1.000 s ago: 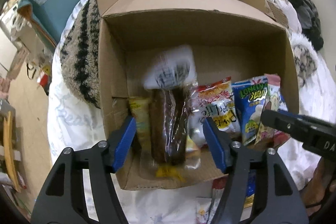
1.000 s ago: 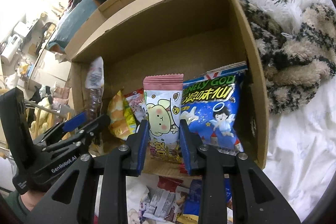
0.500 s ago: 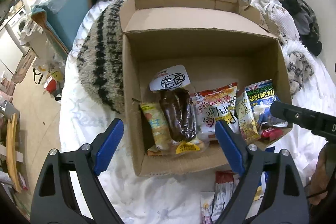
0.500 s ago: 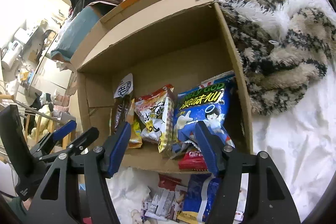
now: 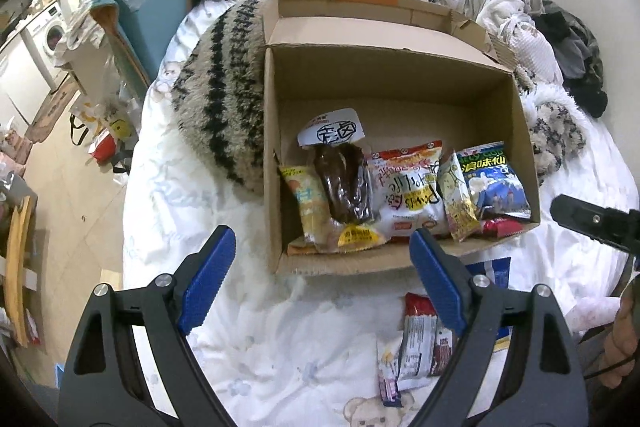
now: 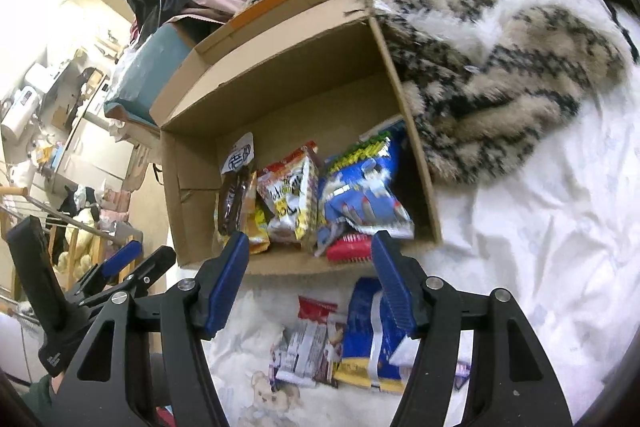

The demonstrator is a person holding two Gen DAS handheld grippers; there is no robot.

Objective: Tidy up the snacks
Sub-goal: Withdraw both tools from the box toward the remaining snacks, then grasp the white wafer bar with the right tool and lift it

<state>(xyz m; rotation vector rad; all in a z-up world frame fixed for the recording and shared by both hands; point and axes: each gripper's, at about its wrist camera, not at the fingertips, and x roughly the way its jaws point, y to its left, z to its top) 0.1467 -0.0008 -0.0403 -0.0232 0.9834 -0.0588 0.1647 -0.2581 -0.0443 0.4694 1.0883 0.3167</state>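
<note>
1. Sitting on the white bedsheet (image 5: 248, 311) is the open brown cardboard box (image 5: 276, 163), and a row of snack packets is leaning against its near wall: a yellow packet (image 5: 306, 203) nearest its left wall, then a dark brown clear-wrapped bar (image 5: 344, 187), a white and orange crinkly bag (image 5: 408, 187), a slim pale packet (image 5: 456, 199) and a blue puffed bag (image 5: 496, 183) by its right wall.
2. Hovering in front of the box, the left gripper (image 5: 320, 279) is standing spread with nothing between its blue pads.
3. Lying loose on the sheet before the box are more foil packets (image 6: 316, 343) and a blue and yellow pouch (image 6: 372, 339); they are probably light, slippery and crushable, so pinching a sealed edge is looking safest.
4. The right gripper (image 6: 308, 283) is likewise gaping empty above them.
5. The gripper arms are covering parts of the loose packets, and motion blur is smearing the blue bag's print.
</note>
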